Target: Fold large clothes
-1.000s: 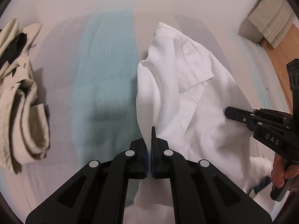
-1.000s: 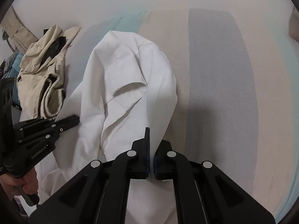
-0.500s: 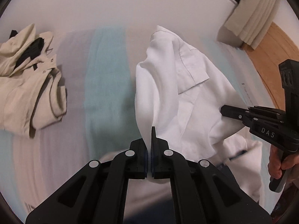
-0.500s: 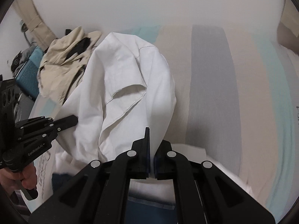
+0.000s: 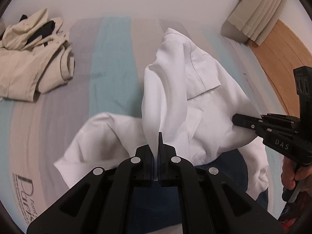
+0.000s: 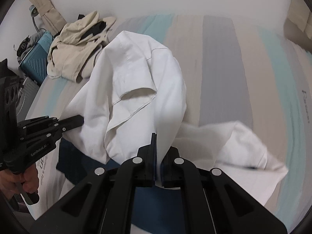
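Observation:
A large white shirt (image 5: 195,105) hangs between both grippers above a striped bed. My left gripper (image 5: 157,146) is shut on a fold of its white cloth. My right gripper (image 6: 159,146) is shut on another fold of the shirt (image 6: 136,89). Each gripper shows in the other's view: the right gripper (image 5: 237,120) at the shirt's right side, the left gripper (image 6: 79,120) at its left side. A sleeve (image 5: 97,142) trails on the bed at the left; the other sleeve (image 6: 239,146) trails at the right.
A crumpled beige garment (image 5: 33,64) lies at the bed's far left, also in the right wrist view (image 6: 78,48). A striped bedcover (image 5: 113,58) spreads underneath. A blue suitcase (image 6: 35,62) stands beside the bed. Curtains (image 5: 255,9) and wood floor (image 5: 282,62) are at the right.
Both grippers have risen and pulled back with the shirt. The shirt has lifted off the bed, its sleeves have come into view, and more of the bed and room shows.

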### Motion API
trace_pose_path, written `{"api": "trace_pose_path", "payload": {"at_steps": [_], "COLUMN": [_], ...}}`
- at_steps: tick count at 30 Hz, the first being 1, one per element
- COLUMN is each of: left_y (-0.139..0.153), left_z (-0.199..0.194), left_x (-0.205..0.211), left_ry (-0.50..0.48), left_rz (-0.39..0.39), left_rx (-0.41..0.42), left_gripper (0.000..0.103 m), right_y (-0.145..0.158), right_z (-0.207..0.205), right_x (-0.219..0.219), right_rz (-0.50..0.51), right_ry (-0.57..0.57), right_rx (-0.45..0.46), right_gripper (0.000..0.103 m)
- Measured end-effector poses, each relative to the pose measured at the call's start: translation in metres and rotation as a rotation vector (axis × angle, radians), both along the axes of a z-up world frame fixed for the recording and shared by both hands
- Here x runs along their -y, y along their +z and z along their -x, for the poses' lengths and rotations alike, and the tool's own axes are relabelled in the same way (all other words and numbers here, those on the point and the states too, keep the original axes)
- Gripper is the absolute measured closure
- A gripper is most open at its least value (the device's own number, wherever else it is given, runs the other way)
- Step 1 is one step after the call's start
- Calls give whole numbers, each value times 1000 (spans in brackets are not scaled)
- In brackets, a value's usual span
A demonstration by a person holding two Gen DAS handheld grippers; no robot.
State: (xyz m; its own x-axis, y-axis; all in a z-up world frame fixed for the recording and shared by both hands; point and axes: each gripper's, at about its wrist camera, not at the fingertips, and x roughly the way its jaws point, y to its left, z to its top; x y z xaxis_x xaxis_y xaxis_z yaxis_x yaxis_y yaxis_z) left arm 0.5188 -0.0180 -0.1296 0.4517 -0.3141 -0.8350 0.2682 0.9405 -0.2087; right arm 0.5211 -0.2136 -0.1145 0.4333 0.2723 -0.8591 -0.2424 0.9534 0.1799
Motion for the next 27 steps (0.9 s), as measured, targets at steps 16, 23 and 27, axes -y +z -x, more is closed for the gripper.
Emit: {"api": "trace_pose_path", "payload": {"at_steps": [16,23,27], "left_y": [-77,-86,-65], "left_z": [49,56,57], "left_x": [-5,-6,-6], "left_ry": [18,12,-9], "left_rz": [-25,-41,-22], "left_rx": [-73,-45,-13], "left_gripper": [102,97,59], "right_y": [-86,-96,-79], "right_z": [47,57,57], "right_x": [-13,-15,-11], "right_rz": [39,81,96], "right_ry": [-68,-39,-8], "right_rx": [-90,-64,-30], "right_gripper": [101,92,60]}}
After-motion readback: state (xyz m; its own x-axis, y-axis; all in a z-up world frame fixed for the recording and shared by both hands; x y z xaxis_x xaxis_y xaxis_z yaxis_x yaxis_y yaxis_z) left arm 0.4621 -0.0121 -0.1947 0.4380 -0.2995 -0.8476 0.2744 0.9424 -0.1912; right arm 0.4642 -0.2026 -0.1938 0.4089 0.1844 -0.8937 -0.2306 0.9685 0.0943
